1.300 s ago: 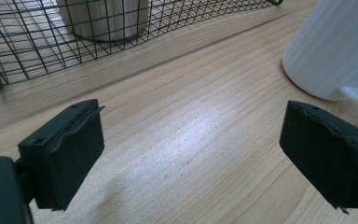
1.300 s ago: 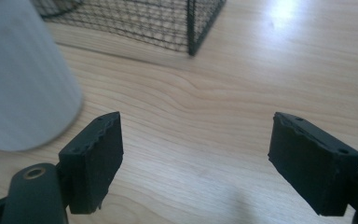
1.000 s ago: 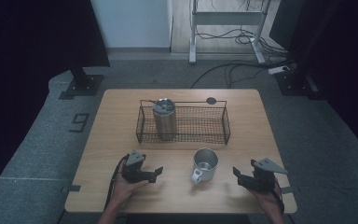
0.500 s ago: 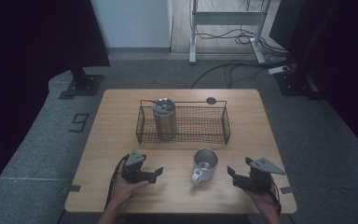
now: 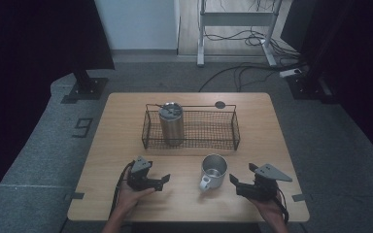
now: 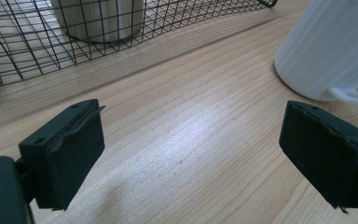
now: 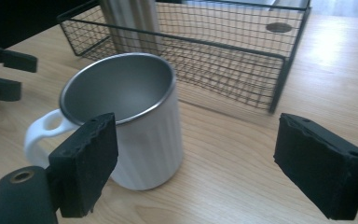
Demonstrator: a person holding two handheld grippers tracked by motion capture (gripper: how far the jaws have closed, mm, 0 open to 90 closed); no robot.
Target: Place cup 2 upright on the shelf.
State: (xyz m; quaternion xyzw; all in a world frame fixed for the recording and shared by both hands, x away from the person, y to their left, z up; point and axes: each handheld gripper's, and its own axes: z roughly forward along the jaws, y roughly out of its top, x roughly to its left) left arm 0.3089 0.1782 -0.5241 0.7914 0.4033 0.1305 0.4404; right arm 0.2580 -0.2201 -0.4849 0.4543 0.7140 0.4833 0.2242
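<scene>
Wooden table (image 5: 126, 126) is sitting under everything here, light grain all over. Next biggest is the wire basket (image 5: 223, 130) toward the far side, and it's holding a steel tumbler (image 5: 171, 124) that's standing upright in its left end. A small dark disc (image 5: 220, 104) is lying on the table just behind the basket.

Closer to the person, the mug (image 5: 213, 171) is standing upright on the bare wood in front of the basket, between the two grippers, white ribbed outside and metal inside, with its handle pointing toward the near edge.

Right gripper (image 5: 242, 184) is sitting just right of the mug; its jaws have just been opening and are spread with nothing between them, the mug standing a little ahead of the left jaw. Left gripper (image 5: 161, 180) is resting near the mug's left, jaws spread wide over bare wood, not gripping anything.
</scene>
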